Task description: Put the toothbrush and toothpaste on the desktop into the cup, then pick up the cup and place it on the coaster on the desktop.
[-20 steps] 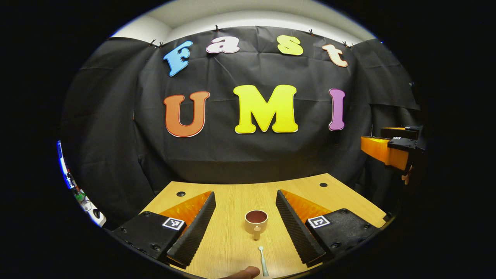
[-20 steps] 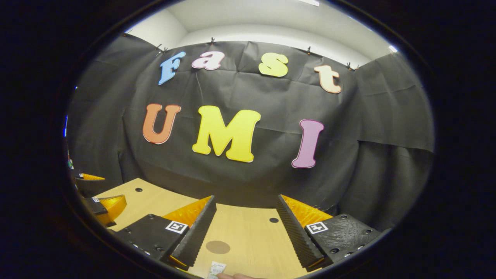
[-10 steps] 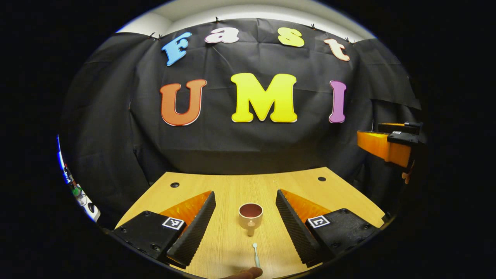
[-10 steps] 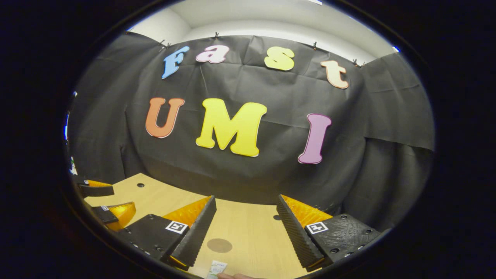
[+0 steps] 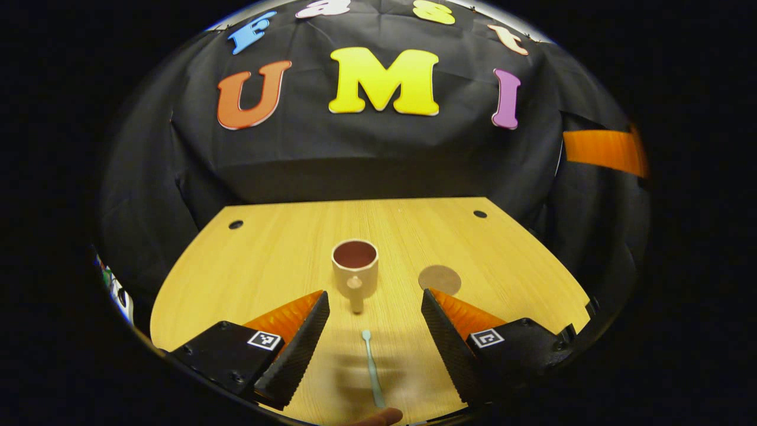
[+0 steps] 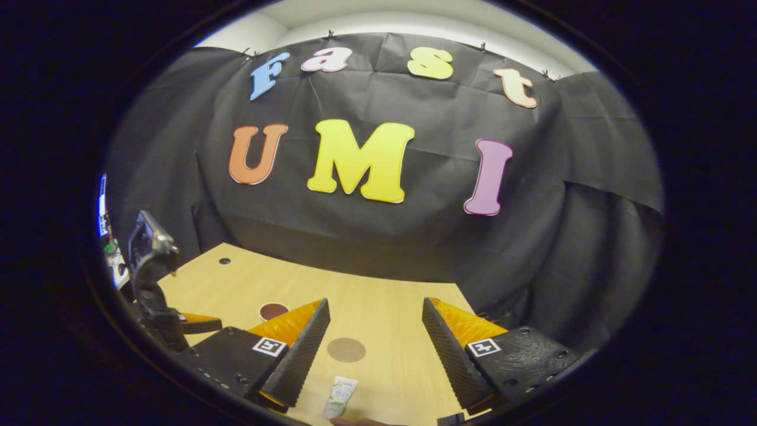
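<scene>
Toothbrush [image 5: 372, 368] and toothpaste [image 6: 341, 396] lie flat on worktop [image 5: 266, 260], outside cup [image 5: 355, 267]; cup stands beside coaster [image 5: 439, 278], not on it. Left claw [image 5: 374, 337] and right claw [image 6: 374, 349] gape wide, holding nothing.

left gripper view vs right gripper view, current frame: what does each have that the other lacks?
Left gripper view adds: a slim pale-green toothbrush lying on the light wooden desktop between the open left gripper fingers, pointing at the handle of the beige cup with a dark red inside.
Right gripper view adds: a small white toothpaste tube lying flat between the open right gripper fingers.
Shared: the cup, the round brown coaster and the desktop.
</scene>
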Available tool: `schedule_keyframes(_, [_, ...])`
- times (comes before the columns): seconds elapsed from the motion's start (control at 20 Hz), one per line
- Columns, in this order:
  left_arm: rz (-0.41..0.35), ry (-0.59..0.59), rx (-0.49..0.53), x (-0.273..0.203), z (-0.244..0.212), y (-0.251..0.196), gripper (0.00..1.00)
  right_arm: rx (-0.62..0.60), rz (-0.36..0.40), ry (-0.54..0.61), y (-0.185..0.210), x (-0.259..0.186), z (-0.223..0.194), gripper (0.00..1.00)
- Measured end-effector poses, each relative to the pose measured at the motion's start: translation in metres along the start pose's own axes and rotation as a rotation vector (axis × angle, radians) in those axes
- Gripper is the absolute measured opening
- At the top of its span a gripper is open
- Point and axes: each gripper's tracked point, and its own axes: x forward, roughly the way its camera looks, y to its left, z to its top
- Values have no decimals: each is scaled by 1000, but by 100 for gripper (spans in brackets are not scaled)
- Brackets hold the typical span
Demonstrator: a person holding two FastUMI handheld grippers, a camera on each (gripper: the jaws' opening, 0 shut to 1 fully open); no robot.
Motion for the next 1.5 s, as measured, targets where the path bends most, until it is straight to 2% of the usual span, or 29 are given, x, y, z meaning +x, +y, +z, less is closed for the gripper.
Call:
schedule_keyframes(0.15, [-14,117,-76,18,-40,-6,99,4,-7,46,-6,-6,-17,95])
schedule_keyframes(0.2, [-3,149,-95,24,-50,-5,99,-2,-9,54,-9,-7,-22,97])
schedule_keyframes(0.25, [11,180,-106,26,-60,-2,100,-6,-12,68,-11,-9,-26,95])
schedule_keyframes(0.5, [69,327,-115,40,-100,1,100,-12,-14,150,-18,-14,-54,95])
schedule_keyframes(0.6, [73,375,-125,43,-112,-2,100,-21,-11,163,-18,-16,-56,98])
schedule_keyframes(0.7, [70,398,-141,45,-118,-5,98,-36,-4,172,-17,-15,-60,95])
schedule_keyframes(0.8, [89,418,-147,45,-124,-2,91,-48,5,178,-16,-15,-63,95])
schedule_keyframes(0.85, [96,430,-154,45,-126,-1,84,-52,9,179,-16,-15,-64,95])
schedule_keyframes(1.1, [99,442,-169,47,-129,-1,64,-30,9,193,-24,-13,-69,95])
schedule_keyframes(1.25, [122,468,-171,49,-135,0,38,-14,-1,206,-31,-11,-74,95])
schedule_keyframes(1.35, [132,491,-186,47,-139,3,34,-30,8,200,-28,-10,-72,97])
schedule_keyframes(1.4, [138,500,-191,47,-141,4,36,-31,16,201,-27,-11,-75,95])
schedule_keyframes(1.45, [142,512,-194,47,-145,3,27,-34,23,206,-25,-12,-77,95])
schedule_keyframes(1.5, [138,522,-199,47,-148,1,24,-37,29,213,-25,-11,-80,95])
